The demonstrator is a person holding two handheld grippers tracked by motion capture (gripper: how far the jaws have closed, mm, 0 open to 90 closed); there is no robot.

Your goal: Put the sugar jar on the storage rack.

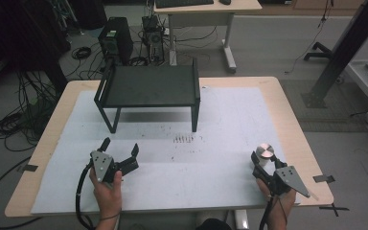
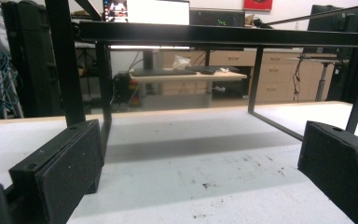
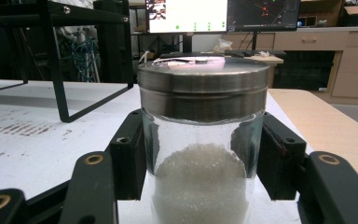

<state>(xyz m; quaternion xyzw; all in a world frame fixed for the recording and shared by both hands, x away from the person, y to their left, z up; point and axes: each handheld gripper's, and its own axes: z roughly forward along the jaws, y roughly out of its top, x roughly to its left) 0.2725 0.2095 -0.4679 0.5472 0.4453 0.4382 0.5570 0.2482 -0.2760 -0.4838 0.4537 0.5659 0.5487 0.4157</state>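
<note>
The glass jar [image 3: 200,154] stands upright on the white sheet [image 1: 220,124] at the near right of the table [image 1: 287,110], well to the right of and nearer the person than the black metal rack [image 1: 148,88]. It carries a metal screw lid [image 3: 203,86] and holds white granules [image 3: 200,186] to roughly half its height (the lower part is cut off in the right gripper view). The right gripper [image 3: 200,154] sits around the jar, one black jaw against each side of the glass below the lid, clamped on it. The person's right hand [image 1: 275,196] holds this gripper from the near edge.

The left gripper [image 1: 120,148] rests near the left of the sheet, in front of the rack's front left leg [image 1: 114,120]. Its jaws stand wide apart with nothing between them, pointed toward the rack. The left hand [image 1: 106,189] grips it from below. Dark specks [image 1: 184,140] mark the sheet just in front of the rack's front right leg [image 1: 194,117].
</note>
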